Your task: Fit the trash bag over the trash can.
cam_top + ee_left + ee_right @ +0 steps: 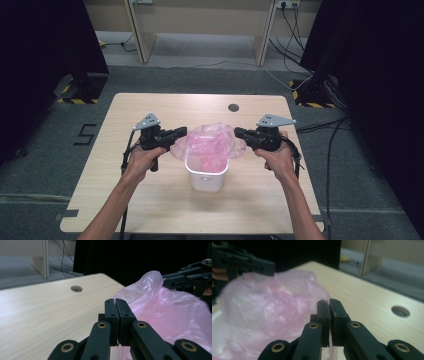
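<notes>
on one table (125, 200): one pink bag (210, 141), one white bin (206, 177), two grippers.

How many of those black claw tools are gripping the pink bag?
2. The left gripper pinches the pink bag's left edge; the right gripper pinches its right edge, above the white bin. Both are clamped shut on the plastic.

Even overhead light falling on table (150, 200), soft shadows lying beneath forearms. Room edges sinking into darkness. Pink bag (269, 315) blurring in right gripper view, catching mild sheen; backgrounds of gripper views going soft.
</notes>
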`<control>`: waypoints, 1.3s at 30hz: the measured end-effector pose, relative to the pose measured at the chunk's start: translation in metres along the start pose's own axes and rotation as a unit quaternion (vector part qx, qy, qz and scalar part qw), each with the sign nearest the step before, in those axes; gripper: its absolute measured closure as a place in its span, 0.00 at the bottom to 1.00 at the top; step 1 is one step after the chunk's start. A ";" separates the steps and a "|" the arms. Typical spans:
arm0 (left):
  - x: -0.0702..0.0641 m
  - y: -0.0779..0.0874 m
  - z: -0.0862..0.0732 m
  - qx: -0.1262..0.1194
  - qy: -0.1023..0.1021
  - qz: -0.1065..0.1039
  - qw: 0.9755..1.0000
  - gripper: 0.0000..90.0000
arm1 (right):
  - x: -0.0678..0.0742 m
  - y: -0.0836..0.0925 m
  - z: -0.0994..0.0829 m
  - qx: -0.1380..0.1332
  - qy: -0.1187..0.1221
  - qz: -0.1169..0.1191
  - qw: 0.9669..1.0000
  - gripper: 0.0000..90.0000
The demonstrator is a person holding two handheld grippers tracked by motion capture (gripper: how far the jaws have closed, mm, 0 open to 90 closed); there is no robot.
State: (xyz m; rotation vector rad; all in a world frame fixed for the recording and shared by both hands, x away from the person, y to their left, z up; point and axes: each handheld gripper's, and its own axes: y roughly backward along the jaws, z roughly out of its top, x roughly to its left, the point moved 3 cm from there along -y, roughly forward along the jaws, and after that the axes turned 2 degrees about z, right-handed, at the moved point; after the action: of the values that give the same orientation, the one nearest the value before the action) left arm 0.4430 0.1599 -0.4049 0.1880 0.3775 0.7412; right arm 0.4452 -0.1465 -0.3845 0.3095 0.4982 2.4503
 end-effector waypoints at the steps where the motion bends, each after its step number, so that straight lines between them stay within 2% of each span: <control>1: 0.004 -0.005 -0.004 0.010 0.015 0.002 1.000 0.98 | -0.002 -0.004 -0.002 0.013 -0.002 -0.006 1.000 0.97; 3: 0.010 -0.010 -0.011 0.027 0.037 0.003 0.999 0.98 | -0.005 -0.014 -0.010 0.042 -0.012 -0.012 0.999 0.97; 7: 0.020 -0.018 -0.027 0.066 0.057 0.008 0.996 0.98 | -0.006 -0.027 -0.025 0.084 -0.019 -0.012 0.996 0.96; 12: 0.019 -0.017 -0.041 0.096 0.042 0.014 0.994 0.98 | -0.002 -0.032 -0.040 0.117 -0.013 0.004 0.993 0.96; 13: 0.019 -0.016 -0.045 0.107 0.033 0.017 0.994 0.99 | -0.001 -0.033 -0.043 0.125 -0.012 0.007 0.992 0.96; 15: 0.019 -0.016 -0.053 0.124 0.028 0.017 0.992 0.99 | 0.000 -0.034 -0.049 0.143 -0.007 0.012 0.990 0.96; 16: 0.019 -0.016 -0.056 0.128 0.026 0.018 0.991 0.99 | 0.001 -0.035 -0.053 0.153 -0.006 0.019 0.988 0.96; 18: 0.019 -0.016 -0.061 0.130 0.026 0.017 0.991 1.00 | 0.003 -0.038 -0.057 0.158 -0.002 0.022 0.987 0.96; 20: 0.019 -0.013 -0.062 0.122 0.023 0.018 0.992 0.99 | 0.004 -0.039 -0.058 0.154 0.003 0.026 0.988 0.93; 22: 0.019 -0.006 -0.059 0.113 0.015 0.027 0.993 0.98 | 0.004 -0.037 -0.057 0.149 0.006 0.017 0.989 0.89; 25: 0.017 0.009 -0.049 0.087 -0.003 0.037 0.995 0.92 | 0.000 -0.027 -0.048 0.120 0.007 -0.003 0.993 0.81; 28: 0.014 0.025 -0.041 0.066 -0.017 0.050 0.996 0.85 | -0.003 -0.013 -0.036 0.087 0.003 -0.026 0.996 0.74; 31: 0.011 0.040 -0.033 0.046 -0.016 0.053 0.997 0.76 | -0.001 0.001 -0.027 0.060 0.010 -0.035 0.998 0.70; 33: 0.008 0.052 -0.025 0.032 -0.015 0.053 0.998 0.70 | 0.000 0.007 -0.024 0.051 0.012 -0.037 0.998 0.69; 36: 0.005 0.061 -0.015 0.012 -0.011 0.057 0.998 0.62 | 0.003 0.011 -0.021 0.045 0.017 -0.039 0.998 0.67; 39: 0.000 0.065 -0.007 -0.004 -0.010 0.056 0.998 0.58 | 0.002 0.007 -0.020 0.048 0.019 -0.036 0.998 0.65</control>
State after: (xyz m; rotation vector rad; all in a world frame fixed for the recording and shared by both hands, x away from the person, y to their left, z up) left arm 0.4000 0.2072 -0.3917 0.2106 0.3471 0.8503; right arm 0.4328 -0.1560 -0.3994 0.2798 0.6346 2.3704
